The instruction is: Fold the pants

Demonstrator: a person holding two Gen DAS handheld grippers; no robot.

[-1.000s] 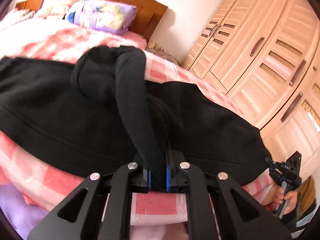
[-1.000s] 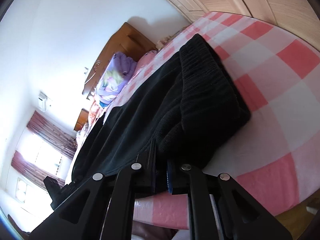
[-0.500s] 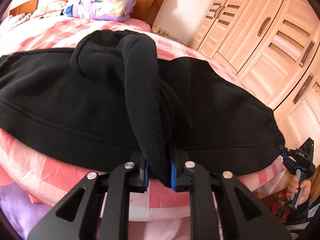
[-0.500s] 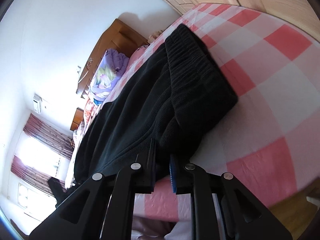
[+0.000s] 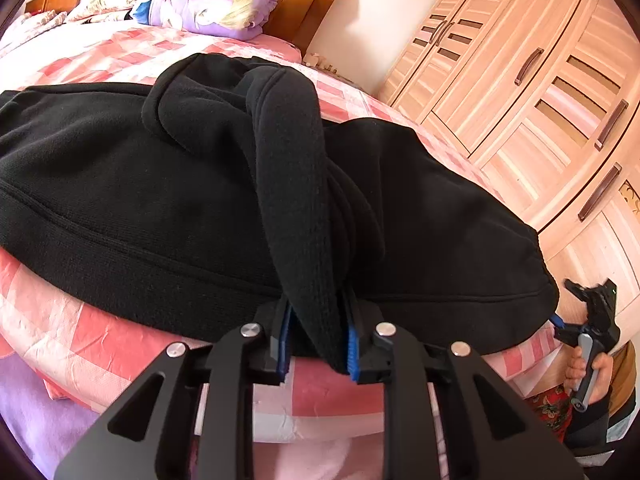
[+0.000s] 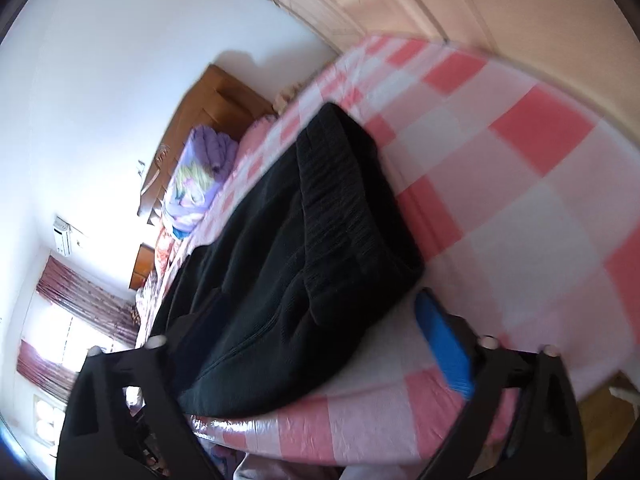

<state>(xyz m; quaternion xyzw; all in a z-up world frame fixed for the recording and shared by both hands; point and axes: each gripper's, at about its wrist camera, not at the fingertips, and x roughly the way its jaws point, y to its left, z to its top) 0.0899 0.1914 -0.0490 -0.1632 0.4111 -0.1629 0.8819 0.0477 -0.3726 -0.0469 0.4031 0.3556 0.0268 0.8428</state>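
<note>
- Pants [image 5: 168, 184], black fleece ones, lay spread across the pink checked bed [image 5: 92, 332] straight ahead of the left gripper [image 5: 318, 354] in the left wrist view, with one thick fold pulled back toward it and sitting right between its blue pads [image 5: 285, 338].
- Left gripper was still grasping that fold, but pretty loosely, the right-hand pad pressed on the cloth and the left one barely did.
- Compared with a second ago those jaws had just been opening a bit, with the fold still in there. The fold also looked bunched closer to the fingers than before.
- Risk here, I reckon: a grip that slack lets the fold slide out and flop sideways, so the crease ends up crooked.
- Off to the right of it, the right gripper [image 5: 592, 312] was in a hand [image 5: 588, 372] just past the pants' far end.
- In the right wrist view the right gripper [image 6: 304, 344] was let go, jaws wide, pants [image 6: 304, 240] lying ahead and between them but not pinched. The frame's a bit blurry.
- A second ago it was clamped on the pants' edge; the jaws had just been opening and the cloth now sat free on the bed [image 6: 520, 208].
- Risk on this side: the wide-open left finger was tucked up against the fabric, so pulling back could snag it and drag that end out of line.
</note>
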